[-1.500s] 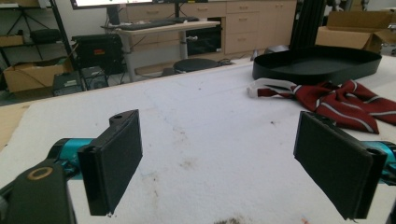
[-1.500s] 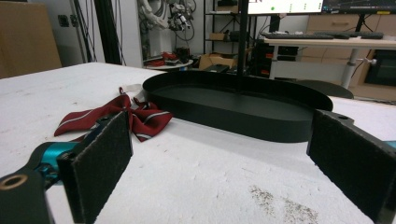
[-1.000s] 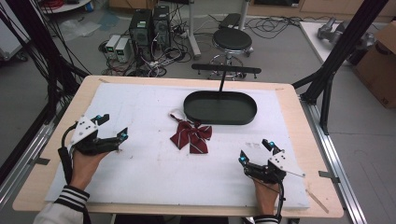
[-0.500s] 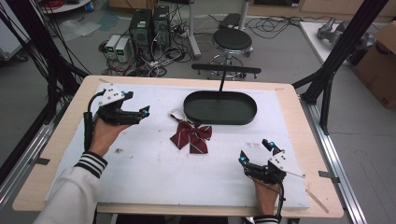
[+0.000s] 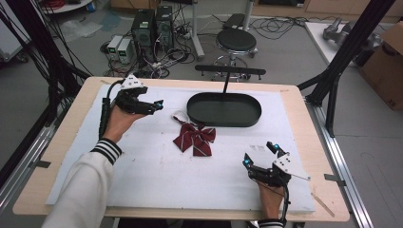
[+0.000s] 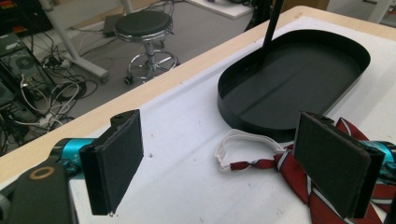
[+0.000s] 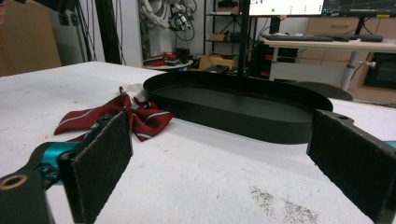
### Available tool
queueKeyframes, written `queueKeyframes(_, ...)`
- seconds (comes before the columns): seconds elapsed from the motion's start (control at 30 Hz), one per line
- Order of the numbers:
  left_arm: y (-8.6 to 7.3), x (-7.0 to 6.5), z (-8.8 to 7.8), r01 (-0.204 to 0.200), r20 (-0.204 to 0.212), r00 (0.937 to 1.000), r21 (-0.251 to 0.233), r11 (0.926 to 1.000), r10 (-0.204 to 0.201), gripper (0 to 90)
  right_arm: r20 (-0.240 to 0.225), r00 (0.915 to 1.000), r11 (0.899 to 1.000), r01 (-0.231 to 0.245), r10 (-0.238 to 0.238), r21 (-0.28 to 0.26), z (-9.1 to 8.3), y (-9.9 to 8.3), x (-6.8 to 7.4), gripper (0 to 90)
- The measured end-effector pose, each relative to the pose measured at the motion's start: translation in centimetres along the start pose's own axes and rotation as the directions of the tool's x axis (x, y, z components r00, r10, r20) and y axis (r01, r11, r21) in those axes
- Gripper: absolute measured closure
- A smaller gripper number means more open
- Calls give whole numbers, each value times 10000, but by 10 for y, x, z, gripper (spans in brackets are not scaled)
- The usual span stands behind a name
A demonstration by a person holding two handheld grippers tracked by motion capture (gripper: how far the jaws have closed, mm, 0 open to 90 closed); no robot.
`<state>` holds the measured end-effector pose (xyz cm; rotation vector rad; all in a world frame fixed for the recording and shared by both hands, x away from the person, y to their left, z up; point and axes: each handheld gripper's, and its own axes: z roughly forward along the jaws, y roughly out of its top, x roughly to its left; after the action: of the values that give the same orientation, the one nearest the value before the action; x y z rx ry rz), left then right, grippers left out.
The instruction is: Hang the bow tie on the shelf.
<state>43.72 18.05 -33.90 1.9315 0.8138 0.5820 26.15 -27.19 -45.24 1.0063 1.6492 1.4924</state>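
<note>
Both tools are hovering open over the white tabletop [image 5: 142,180], with a striped bow tie lying between them.

The left tool [image 5: 153,107] is hanging above the far left part of the tabletop with its jaws spread wide and nothing between them; the dark red bow tie [image 5: 195,139] is lying just ahead of it and to its right, the white elastic strap [image 6: 233,145] trailing toward the oval black tray [image 5: 224,109]. The right tool [image 5: 259,154] is sitting low near the front edge, jaws also wide apart and empty, with the bow tie ahead to its left and the tray beyond, its thin upright post [image 7: 242,37] rising from the far rim.
</note>
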Motion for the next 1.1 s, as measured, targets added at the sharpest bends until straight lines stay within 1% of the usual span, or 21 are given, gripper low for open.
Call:
queueKeyframes(0.13,5,2,17,-165,110,9998,388,9991,161,171,14,10000,10000,25,-25,-5,0,0,0,58)
queueKeyframes(0.17,6,2,22,-223,65,9997,544,9983,220,171,16,10000,10000,20,-20,-5,0,0,0,59)
queueKeyframes(0.23,7,2,30,-264,153,9996,717,9971,254,170,28,10000,10000,-58,58,24,0,0,0,59)
queueKeyframes(0.33,9,-1,43,-455,368,9985,1077,9931,417,173,25,10000,10000,-34,34,30,0,0,-1,59)
queueKeyframes(0.4,10,-3,51,-631,492,9972,1320,9892,570,173,47,10000,10000,-50,50,64,1,0,0,59)
queueKeyframes(0.43,10,-4,55,-647,576,9967,1450,9873,568,174,34,10000,10000,42,-43,71,1,0,0,59)
queueKeyframes(0.47,11,-4,58,-756,653,9957,1588,9844,659,180,53,10000,10000,44,-44,82,1,0,0,59)
queueKeyframes(0.5,10,-6,62,-737,701,9955,1608,9842,631,182,57,10000,10000,35,-36,89,1,0,0,59)
queueKeyframes(0.53,10,-6,66,-777,834,9944,1679,9827,644,185,52,10000,9999,25,-26,101,1,0,0,59)
queueKeyframes(0.6,10,-6,73,-897,927,9930,1895,9778,731,194,58,10000,9999,49,-50,90,1,0,0,58)
queueKeyframes(0.67,9,-5,80,-1044,991,9915,2179,9704,844,195,57,10000,10000,33,-33,92,1,0,0,59)
queueKeyframes(0.7,8,-4,83,-1055,993,9914,2256,9685,849,196,54,10000,9999,40,-41,94,1,0,0,59)
queueKeyframes(0.73,8,-2,87,-1141,970,9910,2452,9627,927,198,37,10000,10000,24,-25,87,1,0,0,59)
queueKeyframes(0.8,6,0,92,-1221,955,9904,2646,9566,1000,202,54,10000,9999,-70,69,124,1,0,-1,59)
queueKeyframes(0.83,5,-1,94,-1244,936,9903,2700,9548,1025,209,29,9999,9998,-124,123,140,1,1,-1,59)
queueKeyframes(0.9,2,0,99,-1308,946,9897,2871,9489,1078,221,38,9999,9998,-134,133,157,2,1,-1,59)
queueKeyframes(1.0,-3,0,106,-1444,920,9884,3308,9326,1204,238,42,9999,9998,-109,108,146,2,1,-1,59)
queueKeyframes(1.03,-4,1,108,-1416,908,9889,3416,9291,1173,245,44,9999,9998,-115,114,173,2,1,-1,58)
queueKeyframes(1.07,-6,2,110,-1353,901,9898,3471,9280,1106,248,45,10000,9999,-23,22,144,2,1,-1,58)
queueKeyframes(1.1,-7,2,112,-1393,928,9892,3567,9238,1134,250,48,10000,9999,-4,3,150,2,1,0,59)
